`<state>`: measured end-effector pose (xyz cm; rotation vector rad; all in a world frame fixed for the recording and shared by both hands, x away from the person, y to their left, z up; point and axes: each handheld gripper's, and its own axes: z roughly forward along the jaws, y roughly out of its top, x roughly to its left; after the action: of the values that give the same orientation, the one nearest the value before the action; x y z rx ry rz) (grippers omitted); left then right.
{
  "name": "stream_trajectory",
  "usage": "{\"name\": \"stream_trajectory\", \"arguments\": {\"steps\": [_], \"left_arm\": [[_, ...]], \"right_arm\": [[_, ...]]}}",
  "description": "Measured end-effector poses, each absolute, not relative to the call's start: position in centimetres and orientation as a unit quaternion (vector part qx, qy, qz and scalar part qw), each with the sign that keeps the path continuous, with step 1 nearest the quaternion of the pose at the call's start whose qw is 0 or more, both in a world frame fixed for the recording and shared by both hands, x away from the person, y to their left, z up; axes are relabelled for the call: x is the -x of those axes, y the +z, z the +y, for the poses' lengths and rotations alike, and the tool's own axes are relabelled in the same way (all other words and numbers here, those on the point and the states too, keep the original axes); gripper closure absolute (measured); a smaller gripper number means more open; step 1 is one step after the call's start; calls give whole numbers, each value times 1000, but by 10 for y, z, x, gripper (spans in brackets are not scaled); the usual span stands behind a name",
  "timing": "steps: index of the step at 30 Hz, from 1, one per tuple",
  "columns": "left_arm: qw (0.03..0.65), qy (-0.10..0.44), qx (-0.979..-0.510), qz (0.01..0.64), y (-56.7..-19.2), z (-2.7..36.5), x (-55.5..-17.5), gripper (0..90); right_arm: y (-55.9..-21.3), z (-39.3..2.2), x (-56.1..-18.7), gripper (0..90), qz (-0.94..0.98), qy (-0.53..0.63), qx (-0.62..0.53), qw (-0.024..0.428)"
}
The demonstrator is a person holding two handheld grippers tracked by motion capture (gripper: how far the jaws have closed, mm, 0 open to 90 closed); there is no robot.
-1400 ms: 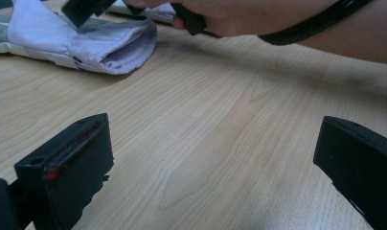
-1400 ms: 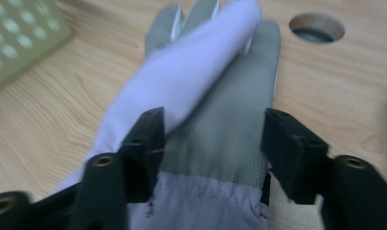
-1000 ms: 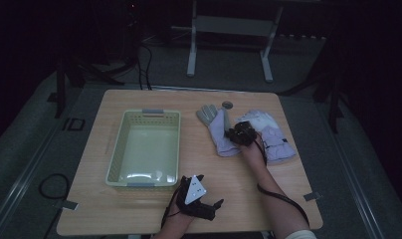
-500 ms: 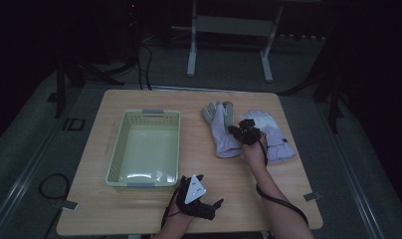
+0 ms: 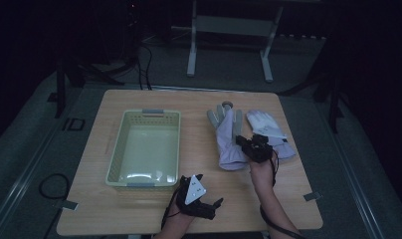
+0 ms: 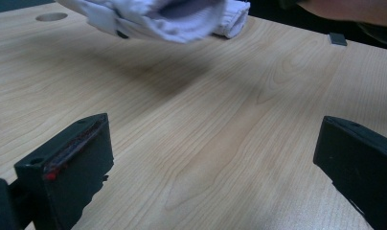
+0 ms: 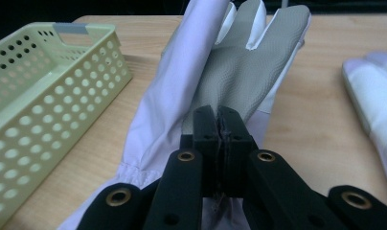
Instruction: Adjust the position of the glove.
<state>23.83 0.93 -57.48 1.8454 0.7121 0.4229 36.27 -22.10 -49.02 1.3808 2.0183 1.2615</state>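
Note:
A pale lilac work glove with a grey palm lies right of the table's middle. My right gripper is shut on its cuff end, its jaws pressed together over the fabric. That end hangs off the wood in the left gripper view, where the glove casts a shadow below itself. A second, whiter glove lies flat just to the right. My left gripper rests near the front edge, its jaws wide apart over bare wood.
A pale green perforated basket stands on the left half of the table, its wall near the held glove. A round hole is in the tabletop beyond the gloves. Dark floor, cables and a stand surround the table.
My right gripper has drawn back toward the near edge and risen, taking the glove's cuff end with it. The left gripper has stayed where it was.

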Motion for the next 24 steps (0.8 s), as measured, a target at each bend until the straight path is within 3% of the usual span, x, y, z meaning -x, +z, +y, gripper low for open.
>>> {"name": "stream_trajectory", "arguments": {"steps": [9, 24], "left_arm": [[531, 179, -773, 297, -575, 9, -238, 2], [530, 180, -773, 299, -575, 9, -238, 2]], "right_arm": [[-506, -220, -331, 875, 710, 436, -514, 200], [-554, -227, -339, 848, 715, 409, -540, 177]]}}
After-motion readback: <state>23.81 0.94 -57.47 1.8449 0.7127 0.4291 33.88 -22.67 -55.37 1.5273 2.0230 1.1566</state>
